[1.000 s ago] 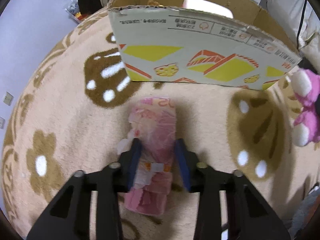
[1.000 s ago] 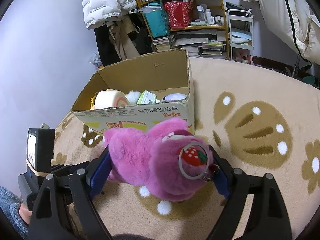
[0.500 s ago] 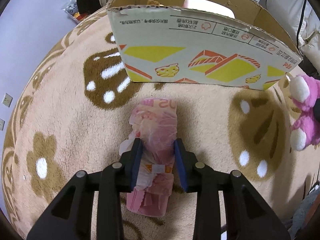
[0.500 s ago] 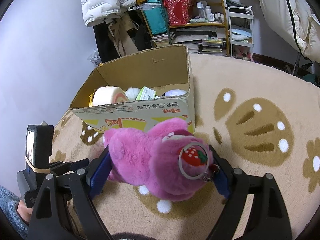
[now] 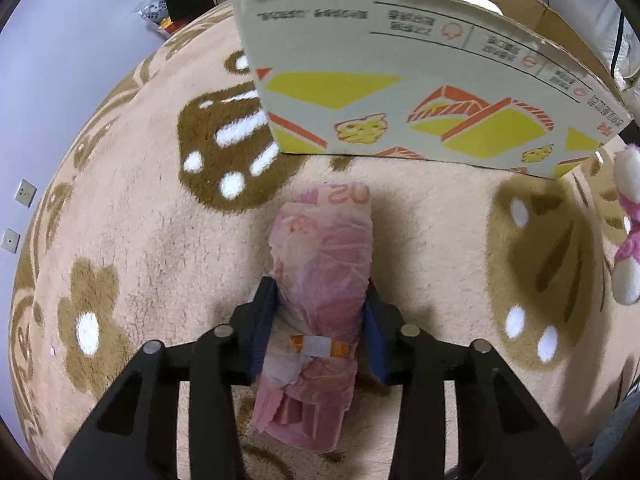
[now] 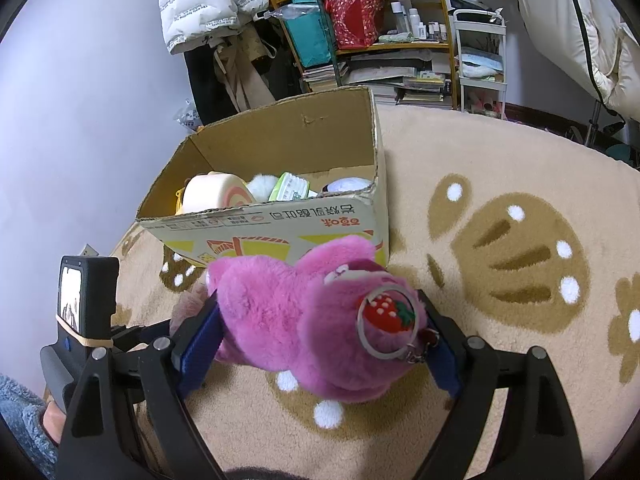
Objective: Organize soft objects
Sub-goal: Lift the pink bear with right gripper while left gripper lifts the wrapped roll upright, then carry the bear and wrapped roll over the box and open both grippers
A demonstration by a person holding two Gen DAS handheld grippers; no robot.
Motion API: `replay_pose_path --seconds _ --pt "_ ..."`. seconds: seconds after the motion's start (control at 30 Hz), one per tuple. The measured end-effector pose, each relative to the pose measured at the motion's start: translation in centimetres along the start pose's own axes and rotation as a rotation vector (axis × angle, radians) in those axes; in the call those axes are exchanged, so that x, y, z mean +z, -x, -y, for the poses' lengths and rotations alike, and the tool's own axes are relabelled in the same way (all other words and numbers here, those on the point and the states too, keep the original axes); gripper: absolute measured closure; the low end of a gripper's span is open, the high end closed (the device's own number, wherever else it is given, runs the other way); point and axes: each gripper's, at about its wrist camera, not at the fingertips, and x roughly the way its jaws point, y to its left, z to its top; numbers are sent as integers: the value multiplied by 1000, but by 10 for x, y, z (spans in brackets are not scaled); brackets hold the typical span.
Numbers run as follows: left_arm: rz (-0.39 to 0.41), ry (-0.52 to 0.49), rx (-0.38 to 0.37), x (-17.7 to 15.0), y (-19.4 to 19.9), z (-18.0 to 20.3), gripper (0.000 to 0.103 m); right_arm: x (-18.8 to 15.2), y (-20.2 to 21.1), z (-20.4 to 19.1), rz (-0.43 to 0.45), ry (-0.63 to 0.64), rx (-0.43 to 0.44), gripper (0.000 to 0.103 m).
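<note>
My left gripper [image 5: 320, 304] is shut on a pink soft pack wrapped in crinkled plastic [image 5: 324, 264] and holds it just above the rug, in front of the cardboard box [image 5: 400, 92]. My right gripper [image 6: 320, 320] is shut on a magenta plush bear [image 6: 304, 320] with a strawberry keyring [image 6: 386, 314] and holds it above the rug, near the box's front right corner [image 6: 376, 216]. The box holds a roll-cake plush [image 6: 216, 194] and several other soft items. The bear's white paws also show at the right edge of the left wrist view [image 5: 628, 240].
The beige rug with brown paw and flower prints [image 6: 520, 248] covers the floor. Cluttered shelves [image 6: 380, 40] and hanging coats [image 6: 208, 12] stand behind the box. The left gripper's handle [image 6: 80, 320] shows at the lower left of the right wrist view.
My left gripper has closed tighter on the pink pack and lifted it slightly. My right gripper has carried the bear a little upward, closer to the box.
</note>
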Motion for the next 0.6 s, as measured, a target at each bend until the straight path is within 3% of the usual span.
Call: replay_pose_path --seconds 0.1,0.3,0.6 --pt "7 17 5 1 2 -7 84 0 1 0 14 8 -6 11" --pt "46 73 -32 -2 19 -18 88 0 10 -2 64 20 -16 11" --pt "325 44 -82 -6 98 -15 88 6 43 -6 190 39 -41 11"
